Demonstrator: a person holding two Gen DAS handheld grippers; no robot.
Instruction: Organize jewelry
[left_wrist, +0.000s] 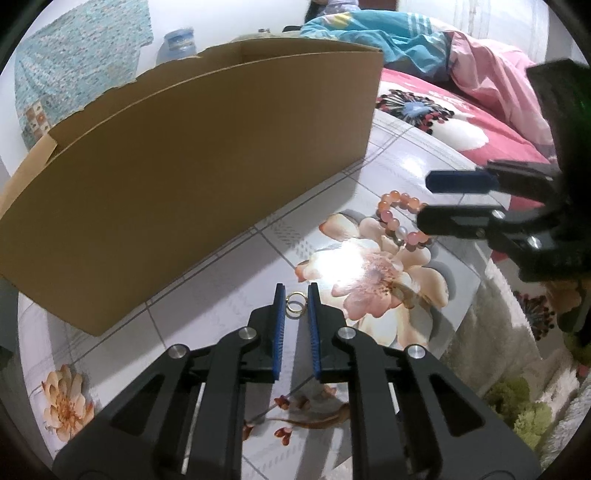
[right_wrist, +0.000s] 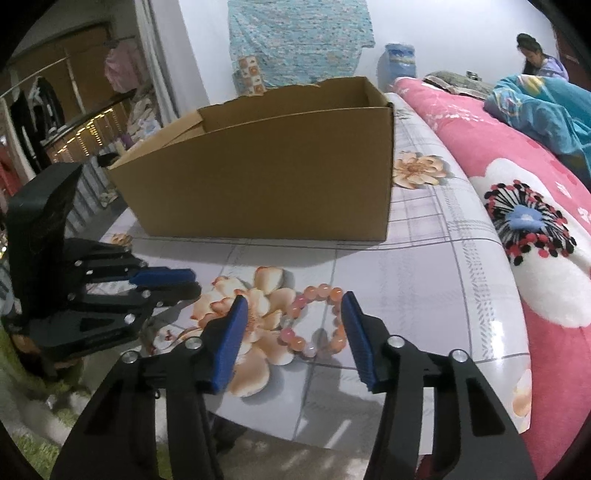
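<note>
Now, at this moment:

Left tongs (left_wrist: 295, 291): nearly closed around a pair of small gold rings (left_wrist: 294, 303), low centre of the left wrist view. The blue pads flank the rings closely; whether they actually press on them cannot be told from here.

Right tongs (right_wrist: 293, 306): spread apart, straddling a pink bead bracelet (right_wrist: 317, 321) in the lower middle of the right wrist view. The right pad sits against or just over the bracelet's right edge; the left pad stands clear of it.

Bracelet, other view: it lies right of centre in the left wrist view (left_wrist: 402, 221), partly behind the right tongs (left_wrist: 424, 201).

Surface (right_wrist: 424, 266): glossy, flower-printed cloth with grid lines; a bright glare patch sits just above and right of the rings.

Cardboard box (right_wrist: 266, 173): open-topped, upper centre of the right wrist view, well apart from both pieces. Likely the place for the jewelry; its inside is not visible.

Risk, rings: thin and flat on a slick surface, they could skate out from between the pads or only one could come up.

Risk, bracelet: a loose loop of round beads may roll or fold if the pads close off-centre, leaving a weak hold on one strand.

Risk, tongs: working close together, they could knock each other's piece.
</note>
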